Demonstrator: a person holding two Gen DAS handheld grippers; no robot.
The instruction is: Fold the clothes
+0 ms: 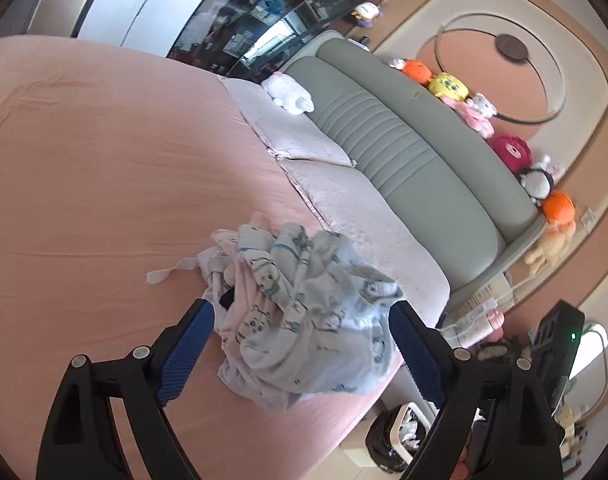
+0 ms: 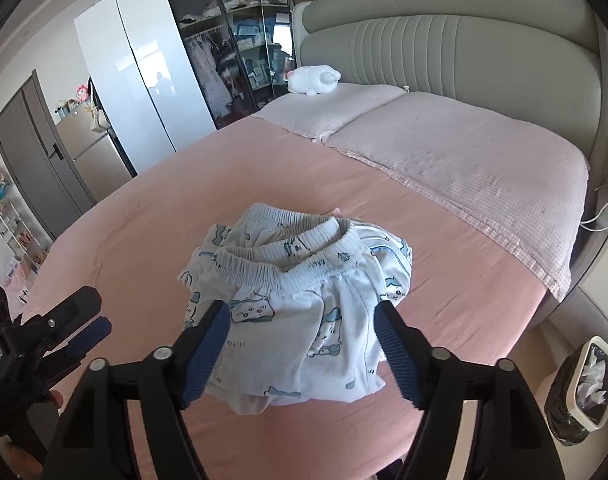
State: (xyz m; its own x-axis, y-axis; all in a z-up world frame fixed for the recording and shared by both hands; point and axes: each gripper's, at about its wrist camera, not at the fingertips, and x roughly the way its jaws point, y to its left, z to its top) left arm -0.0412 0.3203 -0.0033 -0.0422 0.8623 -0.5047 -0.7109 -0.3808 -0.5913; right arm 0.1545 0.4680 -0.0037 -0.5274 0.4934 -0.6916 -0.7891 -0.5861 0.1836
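A crumpled heap of pale blue and white printed clothes (image 1: 300, 312) lies on the pink bed sheet (image 1: 104, 168) near the bed's side edge. In the right wrist view the same heap (image 2: 300, 304) shows an elastic waistband (image 2: 304, 256) on top. My left gripper (image 1: 304, 312) hovers open just above the heap, blue pads on either side of it, nothing pinched. My right gripper (image 2: 300, 316) is open too, its fingers straddling the near side of the heap. The left gripper (image 2: 80, 320) also shows at the left edge of the right wrist view, open.
Two pale pink pillows (image 2: 464, 160) lie against the grey headboard (image 2: 444, 44), with a white plush toy (image 2: 314, 79) on one. Plush toys (image 1: 480, 112) line the headboard top. A bin (image 2: 584, 392) stands beside the bed. Wardrobes (image 2: 152, 80) stand across the room.
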